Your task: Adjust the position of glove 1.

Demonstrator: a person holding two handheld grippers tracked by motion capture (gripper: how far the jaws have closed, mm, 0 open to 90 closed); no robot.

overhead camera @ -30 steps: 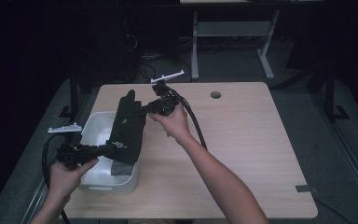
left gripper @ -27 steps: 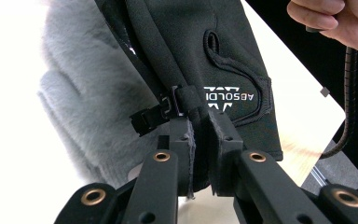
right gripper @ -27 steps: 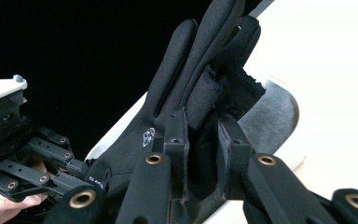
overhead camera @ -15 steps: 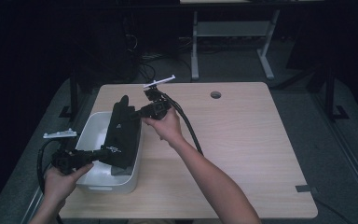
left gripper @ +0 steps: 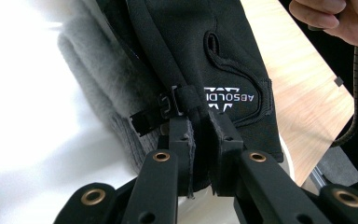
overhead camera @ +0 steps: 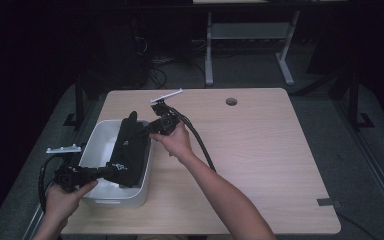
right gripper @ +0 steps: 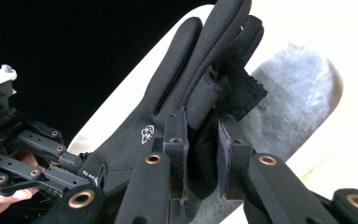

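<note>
We hold a black glove (overhead camera: 130, 147) stretched over a white bin (overhead camera: 94, 147), cuff clamped in our left gripper (left gripper: 199, 140), fingers pinched in our right gripper (right gripper: 200, 135). It seems nearly in, beside a grey item (left gripper: 98, 84); releasing remains. The cuff's upside-down lettering reads "ABSOLD".

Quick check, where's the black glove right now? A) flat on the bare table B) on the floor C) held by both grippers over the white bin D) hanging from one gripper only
C: the left gripper pinches the black glove at its cuff, the right gripper pinches its finger end, over the white bin.
</note>
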